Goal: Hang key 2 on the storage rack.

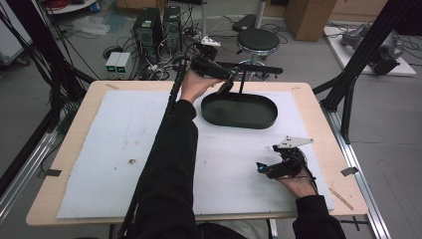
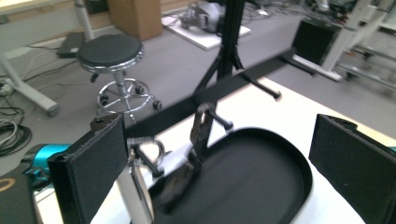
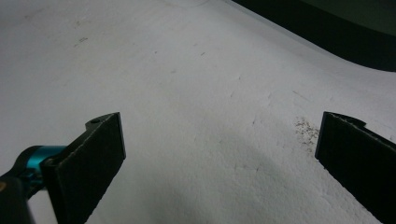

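Observation:
A black oval tray lies at the back middle of the white foam mat. A thin post rises from its far edge and carries a black crossbar. My left gripper hovers open over the tray's left end, just under the bar. Between its jaws stand a black clip-like piece and a small metal ring; what they are is unclear. My right gripper stands open low over bare mat at the front right, with the tray wall far ahead.
Behind the table stand a round black stool, two computer towers and tangled cables. A black frame leg rises by the table's right edge. A small dark mark spots the left half of the mat.

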A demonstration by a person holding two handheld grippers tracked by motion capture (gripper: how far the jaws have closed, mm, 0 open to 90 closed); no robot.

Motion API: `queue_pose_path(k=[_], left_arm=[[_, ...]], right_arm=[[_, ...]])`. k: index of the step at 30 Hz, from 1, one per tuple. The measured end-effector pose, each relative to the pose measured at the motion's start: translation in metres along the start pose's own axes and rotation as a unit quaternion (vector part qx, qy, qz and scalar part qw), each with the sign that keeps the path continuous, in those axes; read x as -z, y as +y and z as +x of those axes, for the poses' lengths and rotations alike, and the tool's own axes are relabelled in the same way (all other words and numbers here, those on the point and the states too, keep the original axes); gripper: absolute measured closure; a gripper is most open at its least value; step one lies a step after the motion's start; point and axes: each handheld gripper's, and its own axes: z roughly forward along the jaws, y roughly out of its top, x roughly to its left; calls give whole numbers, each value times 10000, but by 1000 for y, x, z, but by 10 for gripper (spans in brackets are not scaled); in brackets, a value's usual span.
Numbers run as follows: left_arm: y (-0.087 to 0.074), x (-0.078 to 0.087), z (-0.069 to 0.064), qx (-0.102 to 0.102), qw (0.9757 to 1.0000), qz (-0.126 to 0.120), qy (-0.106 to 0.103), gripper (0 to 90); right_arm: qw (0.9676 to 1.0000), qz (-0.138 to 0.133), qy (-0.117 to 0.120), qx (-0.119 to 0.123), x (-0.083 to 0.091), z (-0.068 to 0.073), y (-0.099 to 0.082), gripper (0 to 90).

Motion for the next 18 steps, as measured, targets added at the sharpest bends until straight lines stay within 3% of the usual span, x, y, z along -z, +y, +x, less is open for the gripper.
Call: queue_pose_path(k=[6,10,15,18], left_arm=[[-10,30,0,-107,9995,-265,-95,51],[-24,44,3,5,9993,-351,-147,51],[-40,56,12,195,9986,-296,-399,17],[-48,63,15,276,9984,-292,-393,17]], right_arm=[[10000,27,-7,-21,0,1,0,9],[10000,42,-13,-16,-1,1,0,9],[10000,52,-15,23,-2,3,0,9],[10000,48,-28,16,-1,2,0,9]])
